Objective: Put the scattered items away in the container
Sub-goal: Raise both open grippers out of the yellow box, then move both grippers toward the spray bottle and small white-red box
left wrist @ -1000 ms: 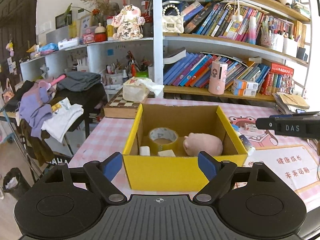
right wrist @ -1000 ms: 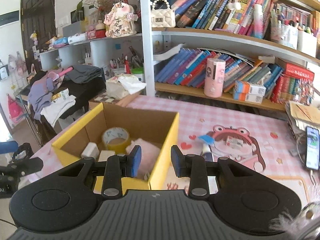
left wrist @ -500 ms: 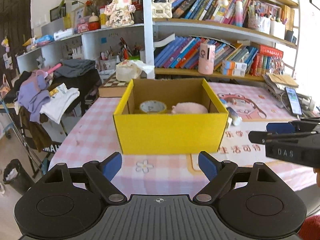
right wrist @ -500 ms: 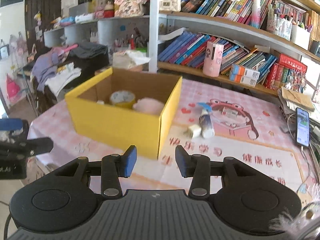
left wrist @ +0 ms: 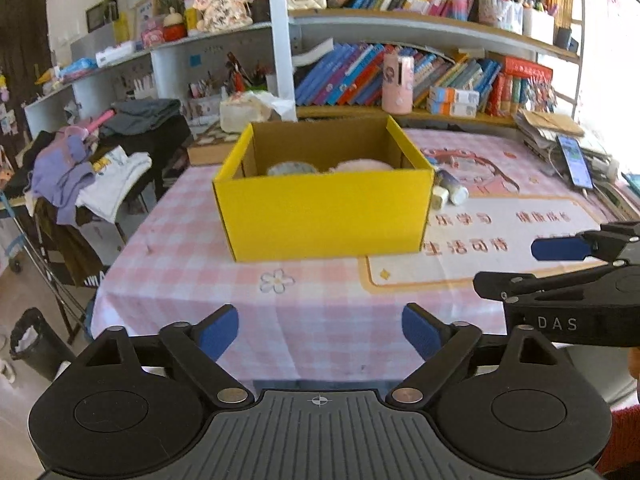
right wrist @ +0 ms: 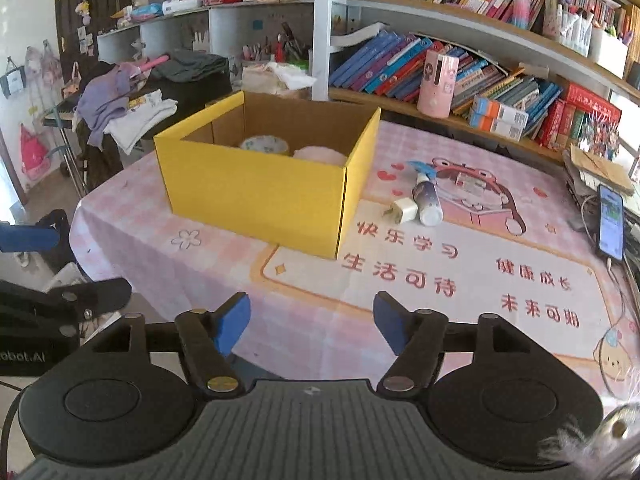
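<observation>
A yellow cardboard box [left wrist: 328, 210] [right wrist: 256, 196] stands on the pink checked tablecloth. Inside it lie a tape roll [right wrist: 265, 145] and a pink plush toy [right wrist: 320, 155]. Right of the box lie a white charger plug [right wrist: 403, 211] and a small dark tube [right wrist: 426, 200]; both show in the left wrist view too, the plug [left wrist: 439, 197] and the tube [left wrist: 452, 188]. My left gripper [left wrist: 320, 332] is open and empty, back over the table's near edge. My right gripper [right wrist: 312, 322] is open and empty, also near the front edge.
A phone [right wrist: 611, 216] on a cable lies at the table's right edge. A bookshelf [right wrist: 460, 72] runs behind the table. A cart with clothes [left wrist: 92, 168] stands left of it, with a black bin [left wrist: 34, 340] on the floor.
Both grippers have pulled back from the box towards the table's front edge. The right gripper's jaws have opened wider. The box and its contents have not moved.
</observation>
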The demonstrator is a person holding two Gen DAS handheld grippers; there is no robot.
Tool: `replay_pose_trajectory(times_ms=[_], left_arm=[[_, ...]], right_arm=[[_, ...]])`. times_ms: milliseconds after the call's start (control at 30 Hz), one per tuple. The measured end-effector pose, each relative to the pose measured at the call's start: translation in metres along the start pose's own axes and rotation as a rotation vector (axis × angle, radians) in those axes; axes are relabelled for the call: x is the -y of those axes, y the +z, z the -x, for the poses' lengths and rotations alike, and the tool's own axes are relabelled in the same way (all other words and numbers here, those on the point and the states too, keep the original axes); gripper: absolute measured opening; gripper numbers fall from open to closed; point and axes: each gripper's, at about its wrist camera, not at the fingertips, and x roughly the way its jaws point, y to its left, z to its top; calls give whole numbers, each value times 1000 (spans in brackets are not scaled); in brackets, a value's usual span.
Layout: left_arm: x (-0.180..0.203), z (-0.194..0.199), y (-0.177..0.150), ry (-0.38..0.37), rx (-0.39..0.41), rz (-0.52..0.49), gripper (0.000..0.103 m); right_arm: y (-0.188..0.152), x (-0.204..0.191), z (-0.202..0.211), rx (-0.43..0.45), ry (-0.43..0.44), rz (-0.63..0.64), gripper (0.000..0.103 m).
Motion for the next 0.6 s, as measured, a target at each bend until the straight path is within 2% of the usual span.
replay_pose_trajectory(times_ms=[333, 600], left_arm=[[11, -7, -4, -26, -41, -29, 95], [17, -13, -4, -47, -63, -50, 96]], right_arm=[[-10, 6, 7, -19, -27, -11, 79], [-13, 12, 6, -30, -52, -30, 80]])
